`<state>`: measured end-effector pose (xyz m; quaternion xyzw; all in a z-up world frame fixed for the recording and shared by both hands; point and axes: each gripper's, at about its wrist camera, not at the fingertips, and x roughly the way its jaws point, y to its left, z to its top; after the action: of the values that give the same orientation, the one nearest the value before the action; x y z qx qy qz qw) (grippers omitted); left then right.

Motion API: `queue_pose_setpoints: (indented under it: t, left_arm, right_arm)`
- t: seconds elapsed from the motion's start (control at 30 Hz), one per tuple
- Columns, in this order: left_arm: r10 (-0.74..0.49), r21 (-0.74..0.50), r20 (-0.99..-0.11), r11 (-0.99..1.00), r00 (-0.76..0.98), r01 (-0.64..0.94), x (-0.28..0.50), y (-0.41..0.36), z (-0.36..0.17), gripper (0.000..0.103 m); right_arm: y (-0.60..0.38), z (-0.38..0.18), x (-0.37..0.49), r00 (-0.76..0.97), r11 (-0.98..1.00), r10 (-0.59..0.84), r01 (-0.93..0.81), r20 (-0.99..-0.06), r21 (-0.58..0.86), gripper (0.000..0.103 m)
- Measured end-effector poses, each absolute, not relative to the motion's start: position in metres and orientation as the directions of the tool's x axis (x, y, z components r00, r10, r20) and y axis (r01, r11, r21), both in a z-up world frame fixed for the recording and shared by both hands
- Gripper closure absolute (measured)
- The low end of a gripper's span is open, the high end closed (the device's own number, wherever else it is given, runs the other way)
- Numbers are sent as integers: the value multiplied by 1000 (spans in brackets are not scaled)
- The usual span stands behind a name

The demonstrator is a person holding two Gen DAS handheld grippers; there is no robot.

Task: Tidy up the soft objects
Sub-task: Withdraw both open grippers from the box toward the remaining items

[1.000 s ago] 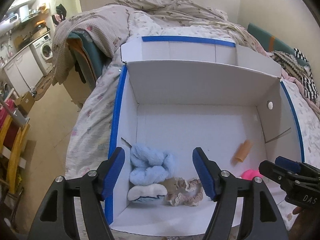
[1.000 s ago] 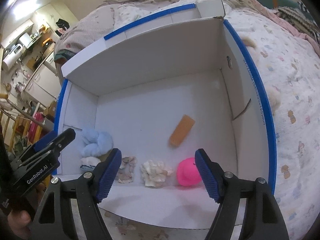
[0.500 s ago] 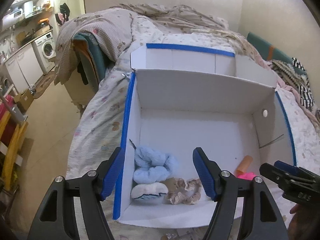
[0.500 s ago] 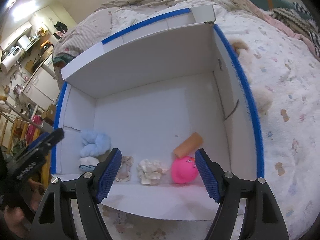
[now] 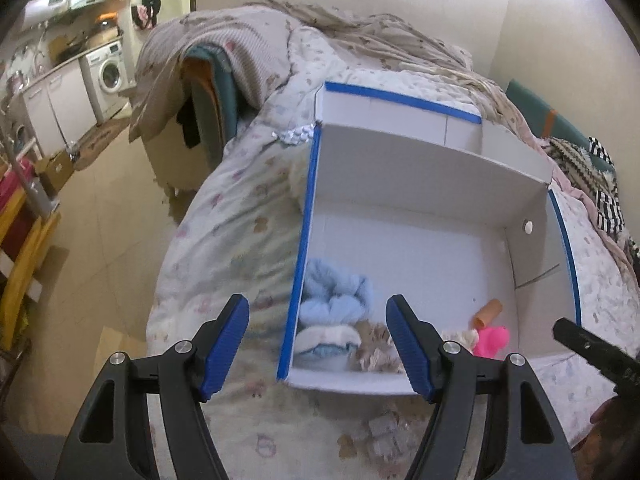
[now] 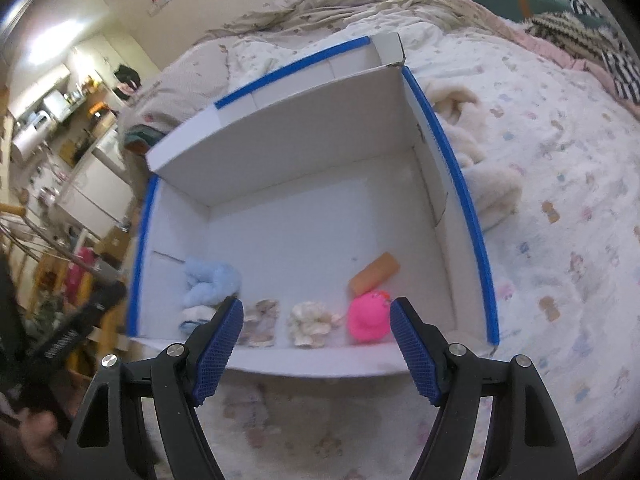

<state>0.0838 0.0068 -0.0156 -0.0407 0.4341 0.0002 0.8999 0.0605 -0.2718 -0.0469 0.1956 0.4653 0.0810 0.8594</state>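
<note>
Both claws (image 5: 318, 344) (image 6: 316, 346) pulled back, wide open, empty; white box (image 6: 280, 152) holds pink toy (image 6: 368, 318), blue yarn (image 6: 210, 282).

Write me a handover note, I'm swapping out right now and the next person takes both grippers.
Left gripper: open, empty, in front of the box's left corner.
Right gripper: open, empty, at the box's front wall.
In the white box: blue plush, small white-and-blue piece, beige scrunchie, cream scrunchie, pink toy, orange roll.
Left: a cream fluffy item lies on the bed outside the box's right wall.
</note>
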Motion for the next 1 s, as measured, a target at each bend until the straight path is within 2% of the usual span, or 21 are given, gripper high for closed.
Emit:
queue_pose_setpoints:
  t: [0.13,0.43,0.63,0.8,1.0]
  left_arm:
    - [-16,-52,-784,998,620,-40,75,10,-16,35]
    - [-2,-14,-800,1000,600,-15,55,15,-28,35]
    - [-12,-3,-819,1000,573,17,43,8,-38,35]
    - [-13,5,-831,1000,556,31,44,1,-44,35]
    - [-87,-75,-884,996,459,45,50,1,-60,35]
  right_arm:
    - [-270,-49,48,549,896,350,41,-759,442,23]
    - [-261,-54,26,529,915,342,0,-777,403,23]
    - [-261,-62,21,487,887,405,-3,-774,462,23]
    - [-255,-76,23,424,893,401,18,-812,450,23]
    - [-251,-88,26,383,913,359,45,-851,405,23]
